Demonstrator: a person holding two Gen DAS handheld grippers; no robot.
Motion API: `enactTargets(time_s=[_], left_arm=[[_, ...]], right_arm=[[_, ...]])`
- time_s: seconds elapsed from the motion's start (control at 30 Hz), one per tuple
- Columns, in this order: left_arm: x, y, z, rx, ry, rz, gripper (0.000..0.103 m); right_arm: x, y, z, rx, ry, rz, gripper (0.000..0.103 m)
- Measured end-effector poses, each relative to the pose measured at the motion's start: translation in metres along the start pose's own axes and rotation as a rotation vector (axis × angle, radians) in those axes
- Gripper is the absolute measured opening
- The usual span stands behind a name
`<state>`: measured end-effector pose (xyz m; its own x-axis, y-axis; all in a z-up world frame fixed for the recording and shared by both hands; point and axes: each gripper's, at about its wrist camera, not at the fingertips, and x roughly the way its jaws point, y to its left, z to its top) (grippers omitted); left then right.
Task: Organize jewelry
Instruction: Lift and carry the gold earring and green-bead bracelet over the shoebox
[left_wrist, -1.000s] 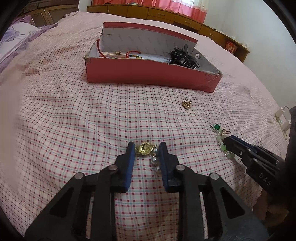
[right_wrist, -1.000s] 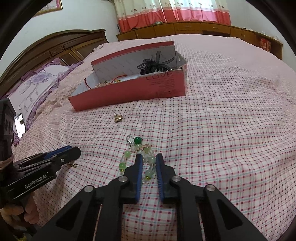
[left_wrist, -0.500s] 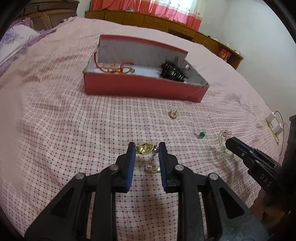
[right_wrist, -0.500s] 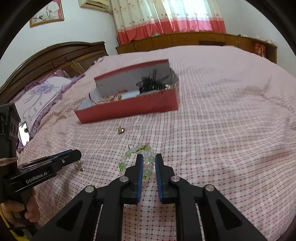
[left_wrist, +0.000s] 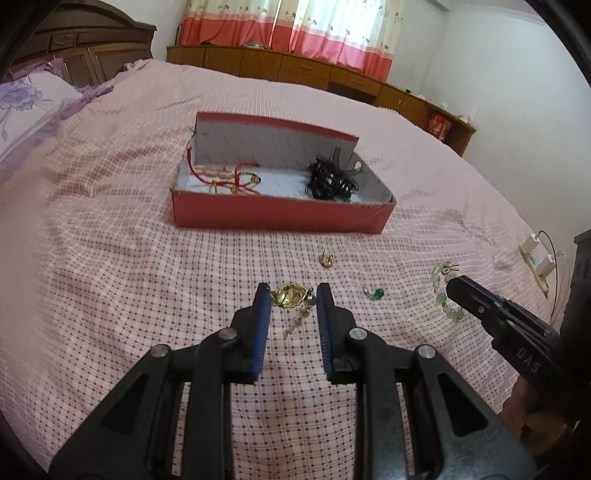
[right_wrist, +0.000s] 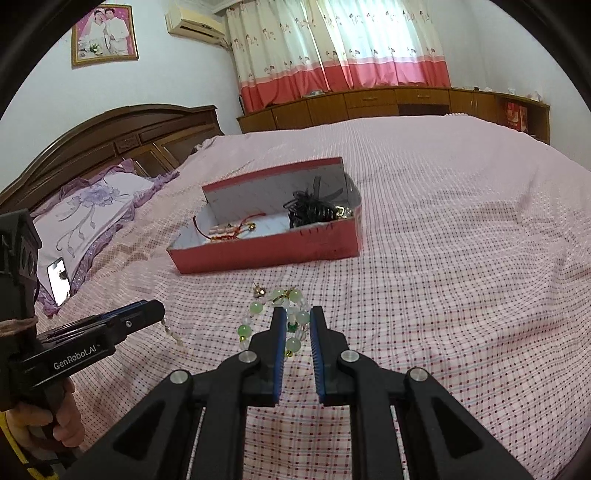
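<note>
My left gripper (left_wrist: 292, 295) is shut on a gold earring with a pearl drop (left_wrist: 290, 297), held above the pink checked bedspread (left_wrist: 110, 277); the drop hangs below the fingertips. My right gripper (right_wrist: 297, 314) is shut on a green and clear bead bracelet (right_wrist: 255, 307), which dangles off the bed. From the left wrist view the right gripper (left_wrist: 458, 291) comes in at the right with the bracelet (left_wrist: 437, 275). Beyond both stands an open red box (left_wrist: 280, 214) holding a red cord bracelet (left_wrist: 229, 177) and a black hair clip (left_wrist: 330, 181).
A small gold earring (left_wrist: 327, 258) and a green pendant (left_wrist: 376, 293) lie on the bedspread between the grippers and the box. A power strip (left_wrist: 535, 258) sits past the bed's right edge. In the right wrist view a purple pillow (right_wrist: 92, 206) and a phone (right_wrist: 59, 282) lie at the left.
Both grippers have risen from the bedspread with their pieces held. The bracelet has come off the bed and left the green pendant behind. The box now sits lower in both views.
</note>
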<state>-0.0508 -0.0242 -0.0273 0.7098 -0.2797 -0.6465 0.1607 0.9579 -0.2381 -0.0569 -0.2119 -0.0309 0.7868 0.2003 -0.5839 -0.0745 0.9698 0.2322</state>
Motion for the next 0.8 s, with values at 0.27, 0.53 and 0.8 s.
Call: enactTargets(time_s=[0.27,0.53,0.8], left_arm=[[-0.013,-0.003,0.013,0.014,-0.053,0.011,0.016],[-0.020,-0.005,0.030,0.037,-0.110,0.023,0.016],[-0.021,0.000,0.050,0.039,-0.160,0.031,0.016]], right_arm=[[-0.010,0.007,0.013,-0.011,-0.042,0.012,0.015],[-0.014,0.016,0.029,-0.033,-0.077,0.029,0.015],[-0.011,0.028,0.046,-0.054,-0.111,0.040,0.015]])
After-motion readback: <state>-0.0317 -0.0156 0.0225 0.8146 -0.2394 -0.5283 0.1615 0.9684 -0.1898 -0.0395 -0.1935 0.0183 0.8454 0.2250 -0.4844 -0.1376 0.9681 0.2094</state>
